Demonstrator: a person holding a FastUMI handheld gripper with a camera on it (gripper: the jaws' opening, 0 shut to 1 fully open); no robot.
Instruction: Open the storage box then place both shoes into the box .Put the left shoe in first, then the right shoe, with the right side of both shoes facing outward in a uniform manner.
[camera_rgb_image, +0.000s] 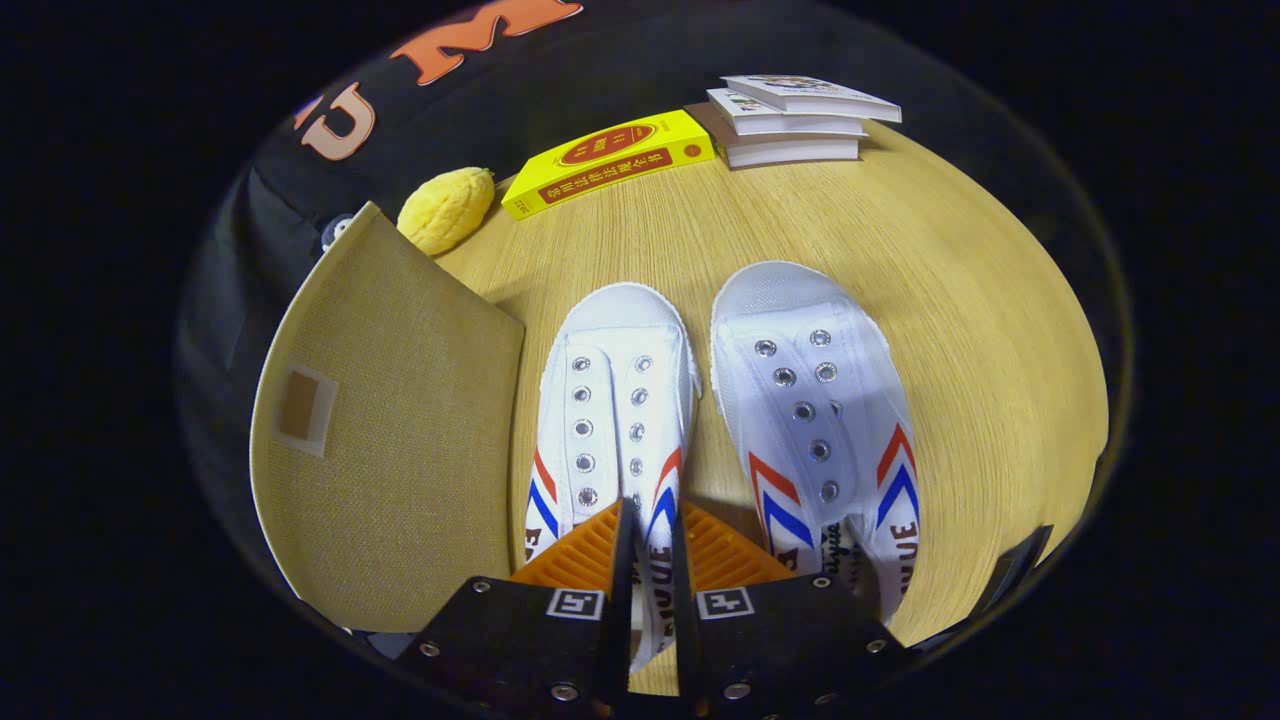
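While the storage box (390, 430) is lying to the left of the shoes with its woven lid facing up and apparently closed, nothing of the task looks finished yet. Both shoes are sitting side by side on the worktop (960, 330), toes pointing away from the gripper (648, 535). Seen from here, the left shoe (610, 400) is lying just beside the box's right edge, and the right shoe (810, 400) is sitting just beside it, a narrow strip of worktop showing between them.

The gripper is hanging over the heel end of the left shoe, its fingers (700, 545) drawn close, with only a narrow gap between them. That gap is lining up with the shoe's right side wall, and a strip of the printed side is showing in it, yet I cannot tell whether both fingers are pressing on the fabric or merely hovering above it.

Judging from this, opening the box is still to be done, and so are both placements: left shoe first, then right, each with its right side facing outward.

Beyond the shoes, a yellow box (610, 162) is lying near the far edge, a stack of books (795, 125) is sitting to its right, and a yellow plush toy (447, 208) is resting behind the storage box's far corner.
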